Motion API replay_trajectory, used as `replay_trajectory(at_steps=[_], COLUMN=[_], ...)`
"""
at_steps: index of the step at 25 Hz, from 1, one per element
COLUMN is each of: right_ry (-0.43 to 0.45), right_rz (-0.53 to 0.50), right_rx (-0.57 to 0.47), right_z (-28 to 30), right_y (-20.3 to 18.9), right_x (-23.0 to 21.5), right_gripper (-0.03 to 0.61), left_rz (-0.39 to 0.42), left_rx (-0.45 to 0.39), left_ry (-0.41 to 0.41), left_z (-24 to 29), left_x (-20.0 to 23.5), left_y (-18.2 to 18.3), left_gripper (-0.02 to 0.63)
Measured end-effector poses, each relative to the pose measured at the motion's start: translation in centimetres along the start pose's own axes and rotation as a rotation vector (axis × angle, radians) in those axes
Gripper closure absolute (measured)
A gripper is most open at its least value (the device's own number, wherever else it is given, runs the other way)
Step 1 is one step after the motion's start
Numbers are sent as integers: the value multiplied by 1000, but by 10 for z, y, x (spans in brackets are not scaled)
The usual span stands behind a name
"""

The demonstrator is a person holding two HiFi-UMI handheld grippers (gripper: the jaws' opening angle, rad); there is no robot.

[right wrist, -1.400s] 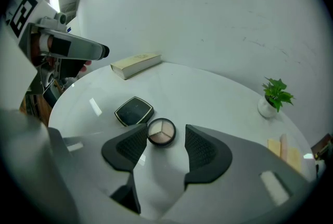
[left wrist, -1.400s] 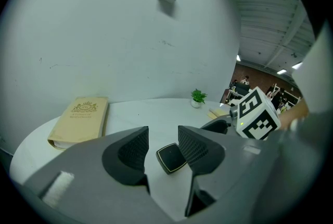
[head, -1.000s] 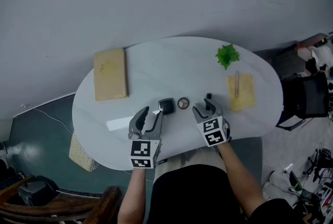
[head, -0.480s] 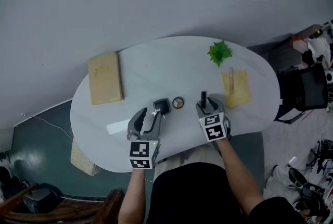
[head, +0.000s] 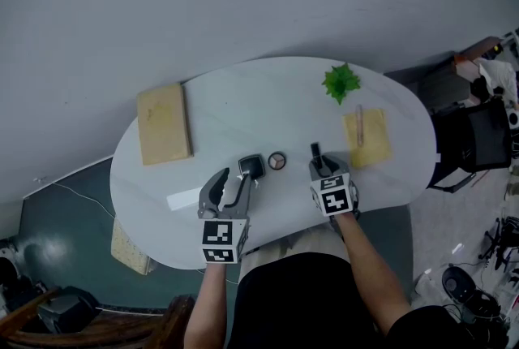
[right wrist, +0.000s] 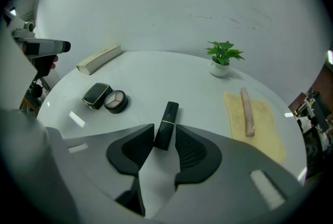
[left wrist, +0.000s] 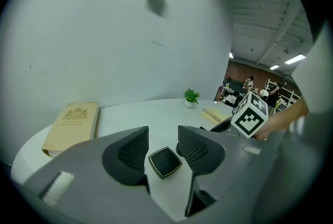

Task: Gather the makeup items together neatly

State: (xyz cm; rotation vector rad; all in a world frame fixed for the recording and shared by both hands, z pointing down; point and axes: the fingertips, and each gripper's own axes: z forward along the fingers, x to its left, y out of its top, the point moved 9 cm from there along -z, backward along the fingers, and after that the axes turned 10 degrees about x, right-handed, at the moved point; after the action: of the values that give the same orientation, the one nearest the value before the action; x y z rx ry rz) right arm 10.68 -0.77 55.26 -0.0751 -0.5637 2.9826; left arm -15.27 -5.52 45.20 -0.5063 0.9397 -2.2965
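— Where do we have the lipstick (right wrist: pixel 169 116)?

— It lies flat on the table (head: pixel 243 104), with its near end between the jaws of our right gripper (right wrist: pixel 164 132). Those jaws have just been closing, and they now pinch the black tube from both sides. Its far end points away from us.

— And our left gripper (left wrist: pixel 163 133)?

— Its jaws stand half spread above the square case (left wrist: pixel 165 161). The case shows between them, lying shut and flat on the table. In the right gripper view no pad touches it.

— What do we see of the containers?

— The round pot (right wrist: pixel 115 101) sits right against the square case, on the side nearer the lipstick. Its top is open, and inside we see pale powder in three wedges. At the far side of the table a small white planter holds a green plant (right wrist: pixel 222 52).

— Anything else?

— To the right of the lipstick a yellow mat (right wrist: pixel 260 129) carries a pinkish stick (right wrist: pixel 246 111). A tan book (head: pixel 164 122) lies at the left, well apart from the makeup.
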Motion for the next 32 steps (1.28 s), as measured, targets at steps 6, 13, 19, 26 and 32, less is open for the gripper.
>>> replay_trajectory(at_steps=[6, 13, 19, 26, 32], right_ry=[-15, -10, -12, -18, -30], right_rz=[-1, -6, -3, 26, 85], right_rx=[4, -1, -20, -41, -47], right_z=[0, -2, -2, 1, 4], right_y=[1, 5, 14, 21, 24], right_x=[-1, 4, 20, 40, 49], right_gripper=[479, 480, 480, 482, 480], left_rz=[-6, -9, -11, -18, -23], left_rx=[-2, -7, -11, -15, -20], left_ry=[-1, 0, 7, 17, 24], left_z=[0, 0, -2, -7, -11], left_x=[1, 2, 6, 10, 13], left_y=[0, 1, 0, -2, -3], left_gripper=[439, 439, 439, 439, 439])
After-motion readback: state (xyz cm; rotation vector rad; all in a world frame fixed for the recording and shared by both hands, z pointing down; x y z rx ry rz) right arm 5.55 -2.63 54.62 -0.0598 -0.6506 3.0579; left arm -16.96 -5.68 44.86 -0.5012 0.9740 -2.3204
